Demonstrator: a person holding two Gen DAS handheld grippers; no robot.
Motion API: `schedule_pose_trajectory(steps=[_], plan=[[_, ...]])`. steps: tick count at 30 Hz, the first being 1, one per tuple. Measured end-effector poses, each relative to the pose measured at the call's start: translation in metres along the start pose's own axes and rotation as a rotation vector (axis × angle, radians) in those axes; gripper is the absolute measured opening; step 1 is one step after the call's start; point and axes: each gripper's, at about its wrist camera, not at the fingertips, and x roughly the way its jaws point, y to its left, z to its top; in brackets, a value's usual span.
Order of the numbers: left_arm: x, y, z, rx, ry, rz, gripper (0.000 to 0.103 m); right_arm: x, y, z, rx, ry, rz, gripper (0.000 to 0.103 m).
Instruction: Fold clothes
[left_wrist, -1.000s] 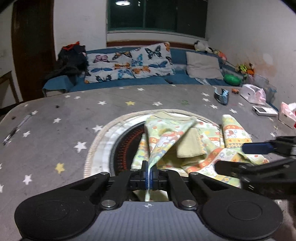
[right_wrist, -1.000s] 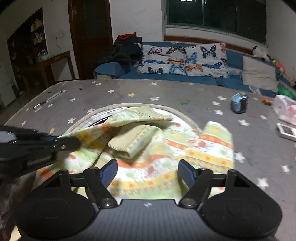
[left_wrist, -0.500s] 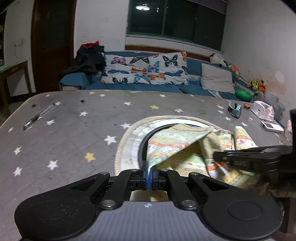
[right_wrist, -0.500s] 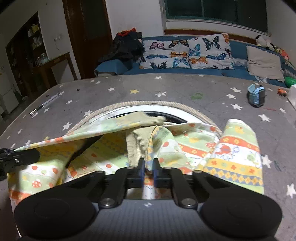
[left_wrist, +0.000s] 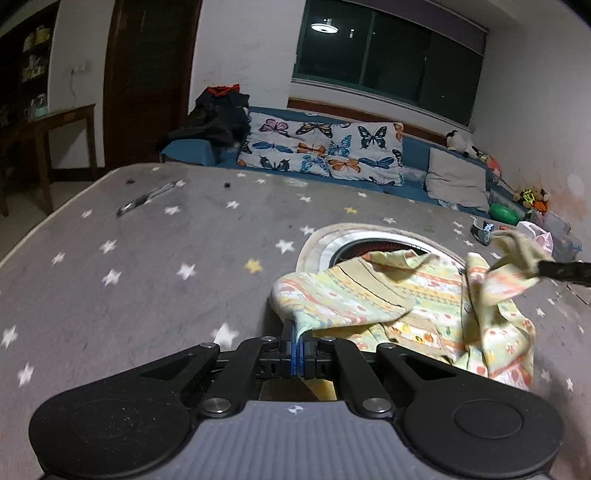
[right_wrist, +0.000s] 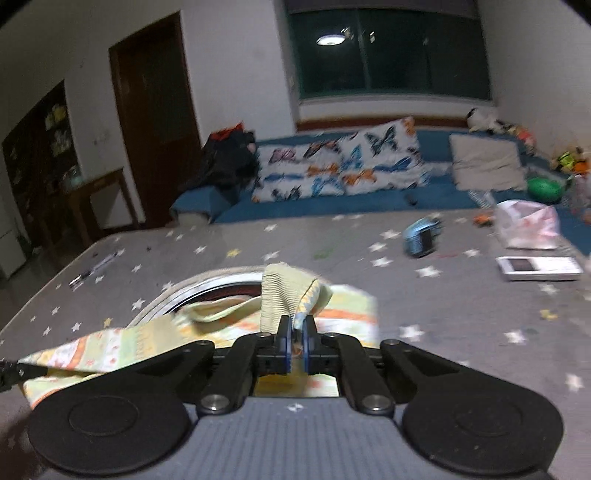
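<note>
A small garment (left_wrist: 373, 295), pale yellow with orange and green printed bands, is held up between two black grippers over a grey star-patterned mat (left_wrist: 147, 266). In the left wrist view, the left gripper (left_wrist: 298, 345) is seen with its blue-padded tongs pressed together on a corner of the cloth, which rises from the tongs and spreads to the right. The right gripper (left_wrist: 561, 271) is seen at the far right edge as a dark bar, with a ribbed beige cuff (left_wrist: 521, 245) of the garment pinched at its tip. The cloth sags between the two holds, and its lower folds rest on the mat.

In the right wrist view (blurred), the right gripper (right_wrist: 294, 341) is shown with its tongs clamped on the ribbed cuff (right_wrist: 280, 295), which stands up just above them. The rest of the garment (right_wrist: 147, 339) trails to the left toward the left gripper (right_wrist: 11, 371), whose dark tip is visible at the frame's edge.

A round rug (left_wrist: 332, 247) with a pale rim and dark centre lies on the mat, partly covered by the cloth. Well apart on the mat are a pen (right_wrist: 96, 267), a small blue object (right_wrist: 419, 240), a flat white device (right_wrist: 539, 267) and a pink and white bag (right_wrist: 526, 225). Beyond the mat, a blue couch (left_wrist: 413, 155) is seen with butterfly-print pillows (left_wrist: 325, 151), a grey cushion (left_wrist: 456, 179) and a heap of dark clothing (left_wrist: 218, 118). A dark door (right_wrist: 155, 107) and a wooden side table (left_wrist: 55, 122) stand at the left.
</note>
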Motion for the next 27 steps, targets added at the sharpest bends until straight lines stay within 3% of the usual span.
schedule_pose_trajectory(steps=[9, 15, 19, 23, 27], plan=[[-0.031, 0.023, -0.033, -0.091, 0.034, 0.024, 0.001, -0.074, -0.065, -0.014, 0.05, -0.051, -0.167, 0.005], [-0.036, 0.024, -0.05, -0.069, 0.084, 0.025, 0.002, -0.089, -0.11, -0.044, 0.094, 0.045, -0.322, 0.005], [-0.034, 0.023, -0.055, -0.046, 0.117, 0.031, 0.002, -0.084, -0.126, -0.066, 0.105, 0.115, -0.366, 0.005], [-0.039, 0.021, -0.053, -0.021, 0.115, 0.033, 0.006, -0.079, -0.137, -0.08, 0.129, 0.165, -0.406, 0.01], [-0.045, 0.02, -0.051, 0.009, 0.113, 0.039, 0.02, -0.085, -0.138, -0.078, 0.14, 0.141, -0.433, 0.017]])
